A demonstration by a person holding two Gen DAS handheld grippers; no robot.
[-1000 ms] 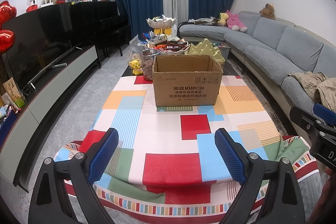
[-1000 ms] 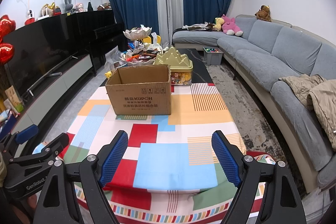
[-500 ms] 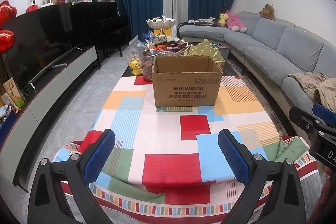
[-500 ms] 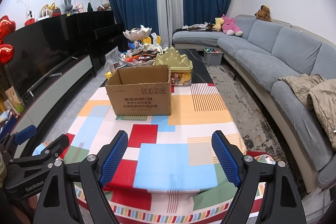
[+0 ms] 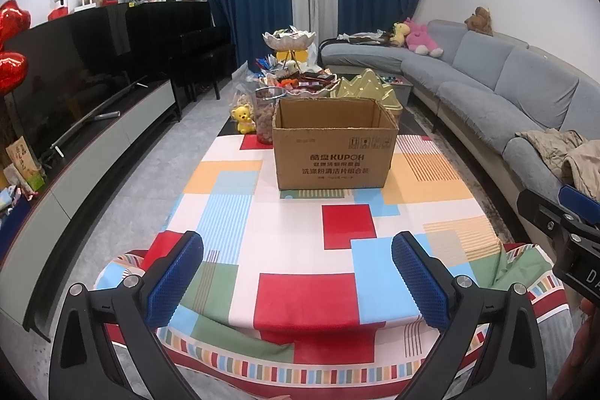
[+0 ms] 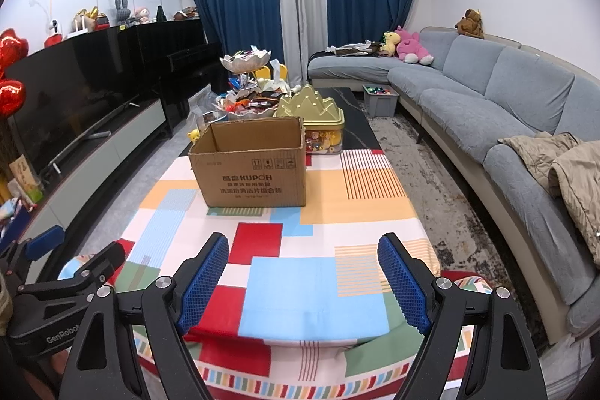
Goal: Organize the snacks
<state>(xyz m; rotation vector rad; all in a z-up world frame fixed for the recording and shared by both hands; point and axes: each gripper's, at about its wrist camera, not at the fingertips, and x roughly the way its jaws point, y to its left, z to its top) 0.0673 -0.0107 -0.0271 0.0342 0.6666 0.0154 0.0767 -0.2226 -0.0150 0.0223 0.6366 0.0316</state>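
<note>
— Grippers first: how do they sit?
— Left gripper (image 5: pixel 298 272) and right gripper (image 6: pixel 303 282) both hover level over the near table (image 5: pixel 300 231) edge, jaws spread wide, holding nothing.
— And the snacks?
— Beyond the open cardboard box (image 5: pixel 333 147) mid-table; snacks (image 6: pixel 247 104) heaped in bowls; gold tin (image 6: pixel 315 117) beside them.

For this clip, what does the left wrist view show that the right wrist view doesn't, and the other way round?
Only the left wrist view shows the jar of brown snacks behind the box's left corner, and the whole yellow bear toy.

Only the right wrist view shows the gold tin's clear lower part with its colourful contents and the grey toy bin on the floor.

Both show the open cardboard box on the patchwork tablecloth, the tiered snack stand, and open, empty fingers.
</note>
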